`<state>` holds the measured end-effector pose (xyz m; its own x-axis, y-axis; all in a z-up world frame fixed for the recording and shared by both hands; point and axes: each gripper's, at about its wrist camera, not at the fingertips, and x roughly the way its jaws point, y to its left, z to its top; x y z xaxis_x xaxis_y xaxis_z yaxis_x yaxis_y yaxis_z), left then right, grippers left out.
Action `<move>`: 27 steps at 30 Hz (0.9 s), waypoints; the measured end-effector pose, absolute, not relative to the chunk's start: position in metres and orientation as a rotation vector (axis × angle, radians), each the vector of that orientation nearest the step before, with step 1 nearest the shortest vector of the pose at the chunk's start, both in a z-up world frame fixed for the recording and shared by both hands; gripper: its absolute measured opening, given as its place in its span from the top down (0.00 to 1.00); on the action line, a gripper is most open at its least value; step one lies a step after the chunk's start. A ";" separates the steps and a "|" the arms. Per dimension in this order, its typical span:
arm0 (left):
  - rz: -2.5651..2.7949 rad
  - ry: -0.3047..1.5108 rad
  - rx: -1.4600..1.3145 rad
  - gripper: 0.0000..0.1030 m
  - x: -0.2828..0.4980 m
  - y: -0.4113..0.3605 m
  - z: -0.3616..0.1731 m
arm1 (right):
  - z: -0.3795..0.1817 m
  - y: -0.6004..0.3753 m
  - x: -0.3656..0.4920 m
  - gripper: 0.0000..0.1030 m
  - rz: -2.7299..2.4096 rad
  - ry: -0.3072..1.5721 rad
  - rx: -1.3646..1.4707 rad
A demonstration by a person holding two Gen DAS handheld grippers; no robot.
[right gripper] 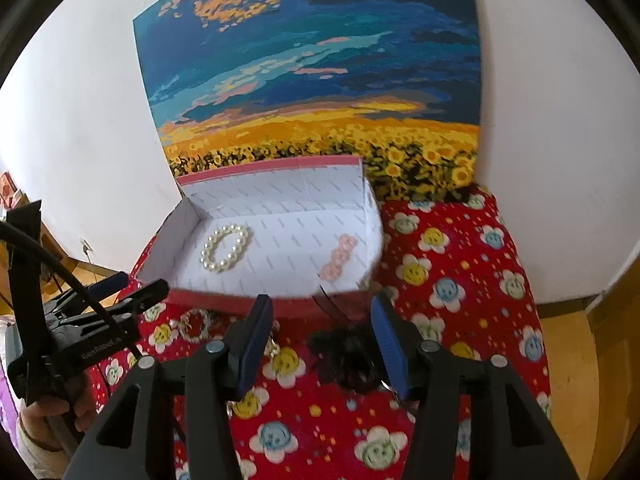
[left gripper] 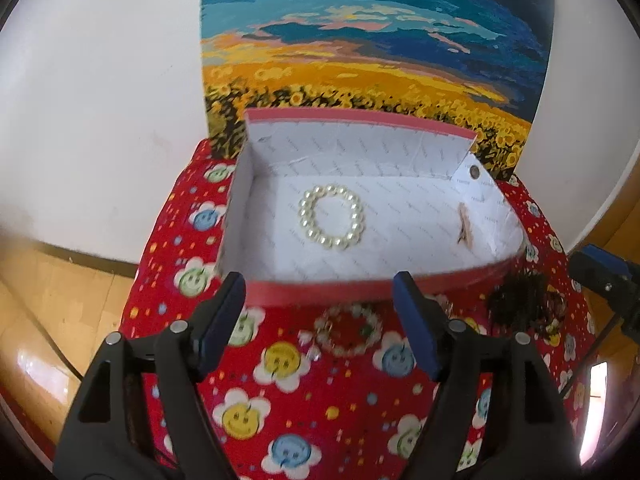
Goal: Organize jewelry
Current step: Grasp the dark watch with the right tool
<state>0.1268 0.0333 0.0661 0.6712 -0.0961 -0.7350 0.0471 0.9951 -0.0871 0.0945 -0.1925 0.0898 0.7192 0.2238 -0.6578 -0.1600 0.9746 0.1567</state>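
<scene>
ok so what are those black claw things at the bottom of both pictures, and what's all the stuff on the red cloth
Those are two hand-held grippers, each carried by a person, with a camera looking along its fingers. One picture is from the left gripper, the other from the right gripper; both have their jaws apart and hold nothing.

On the red smiley-flower cloth stands an open red box lined with white paper. In it lie a white pearl bracelet and a pink flower hair clip. On the cloth in front of the box lie a small beaded ring-shaped bracelet and a dark fuzzy hair piece. A sunflower-field painting leans behind.
</scene>
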 end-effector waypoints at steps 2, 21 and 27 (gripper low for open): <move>-0.075 0.835 -0.069 0.33 0.121 0.036 0.064 | 0.085 -0.198 0.088 0.47 0.208 0.747 0.104; -0.061 0.899 -0.047 0.31 0.091 0.030 0.038 | 0.027 -0.228 0.067 0.35 0.172 0.858 0.156; -0.053 0.920 -0.045 0.31 0.089 0.030 0.031 | 0.013 -0.232 0.071 0.29 0.140 0.876 0.141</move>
<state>0.0887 0.0298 0.0313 0.6047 -0.0645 -0.7938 0.0263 0.9978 -0.0610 0.0713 -0.2316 0.0127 0.6319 0.1795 -0.7539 -0.0640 0.9816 0.1800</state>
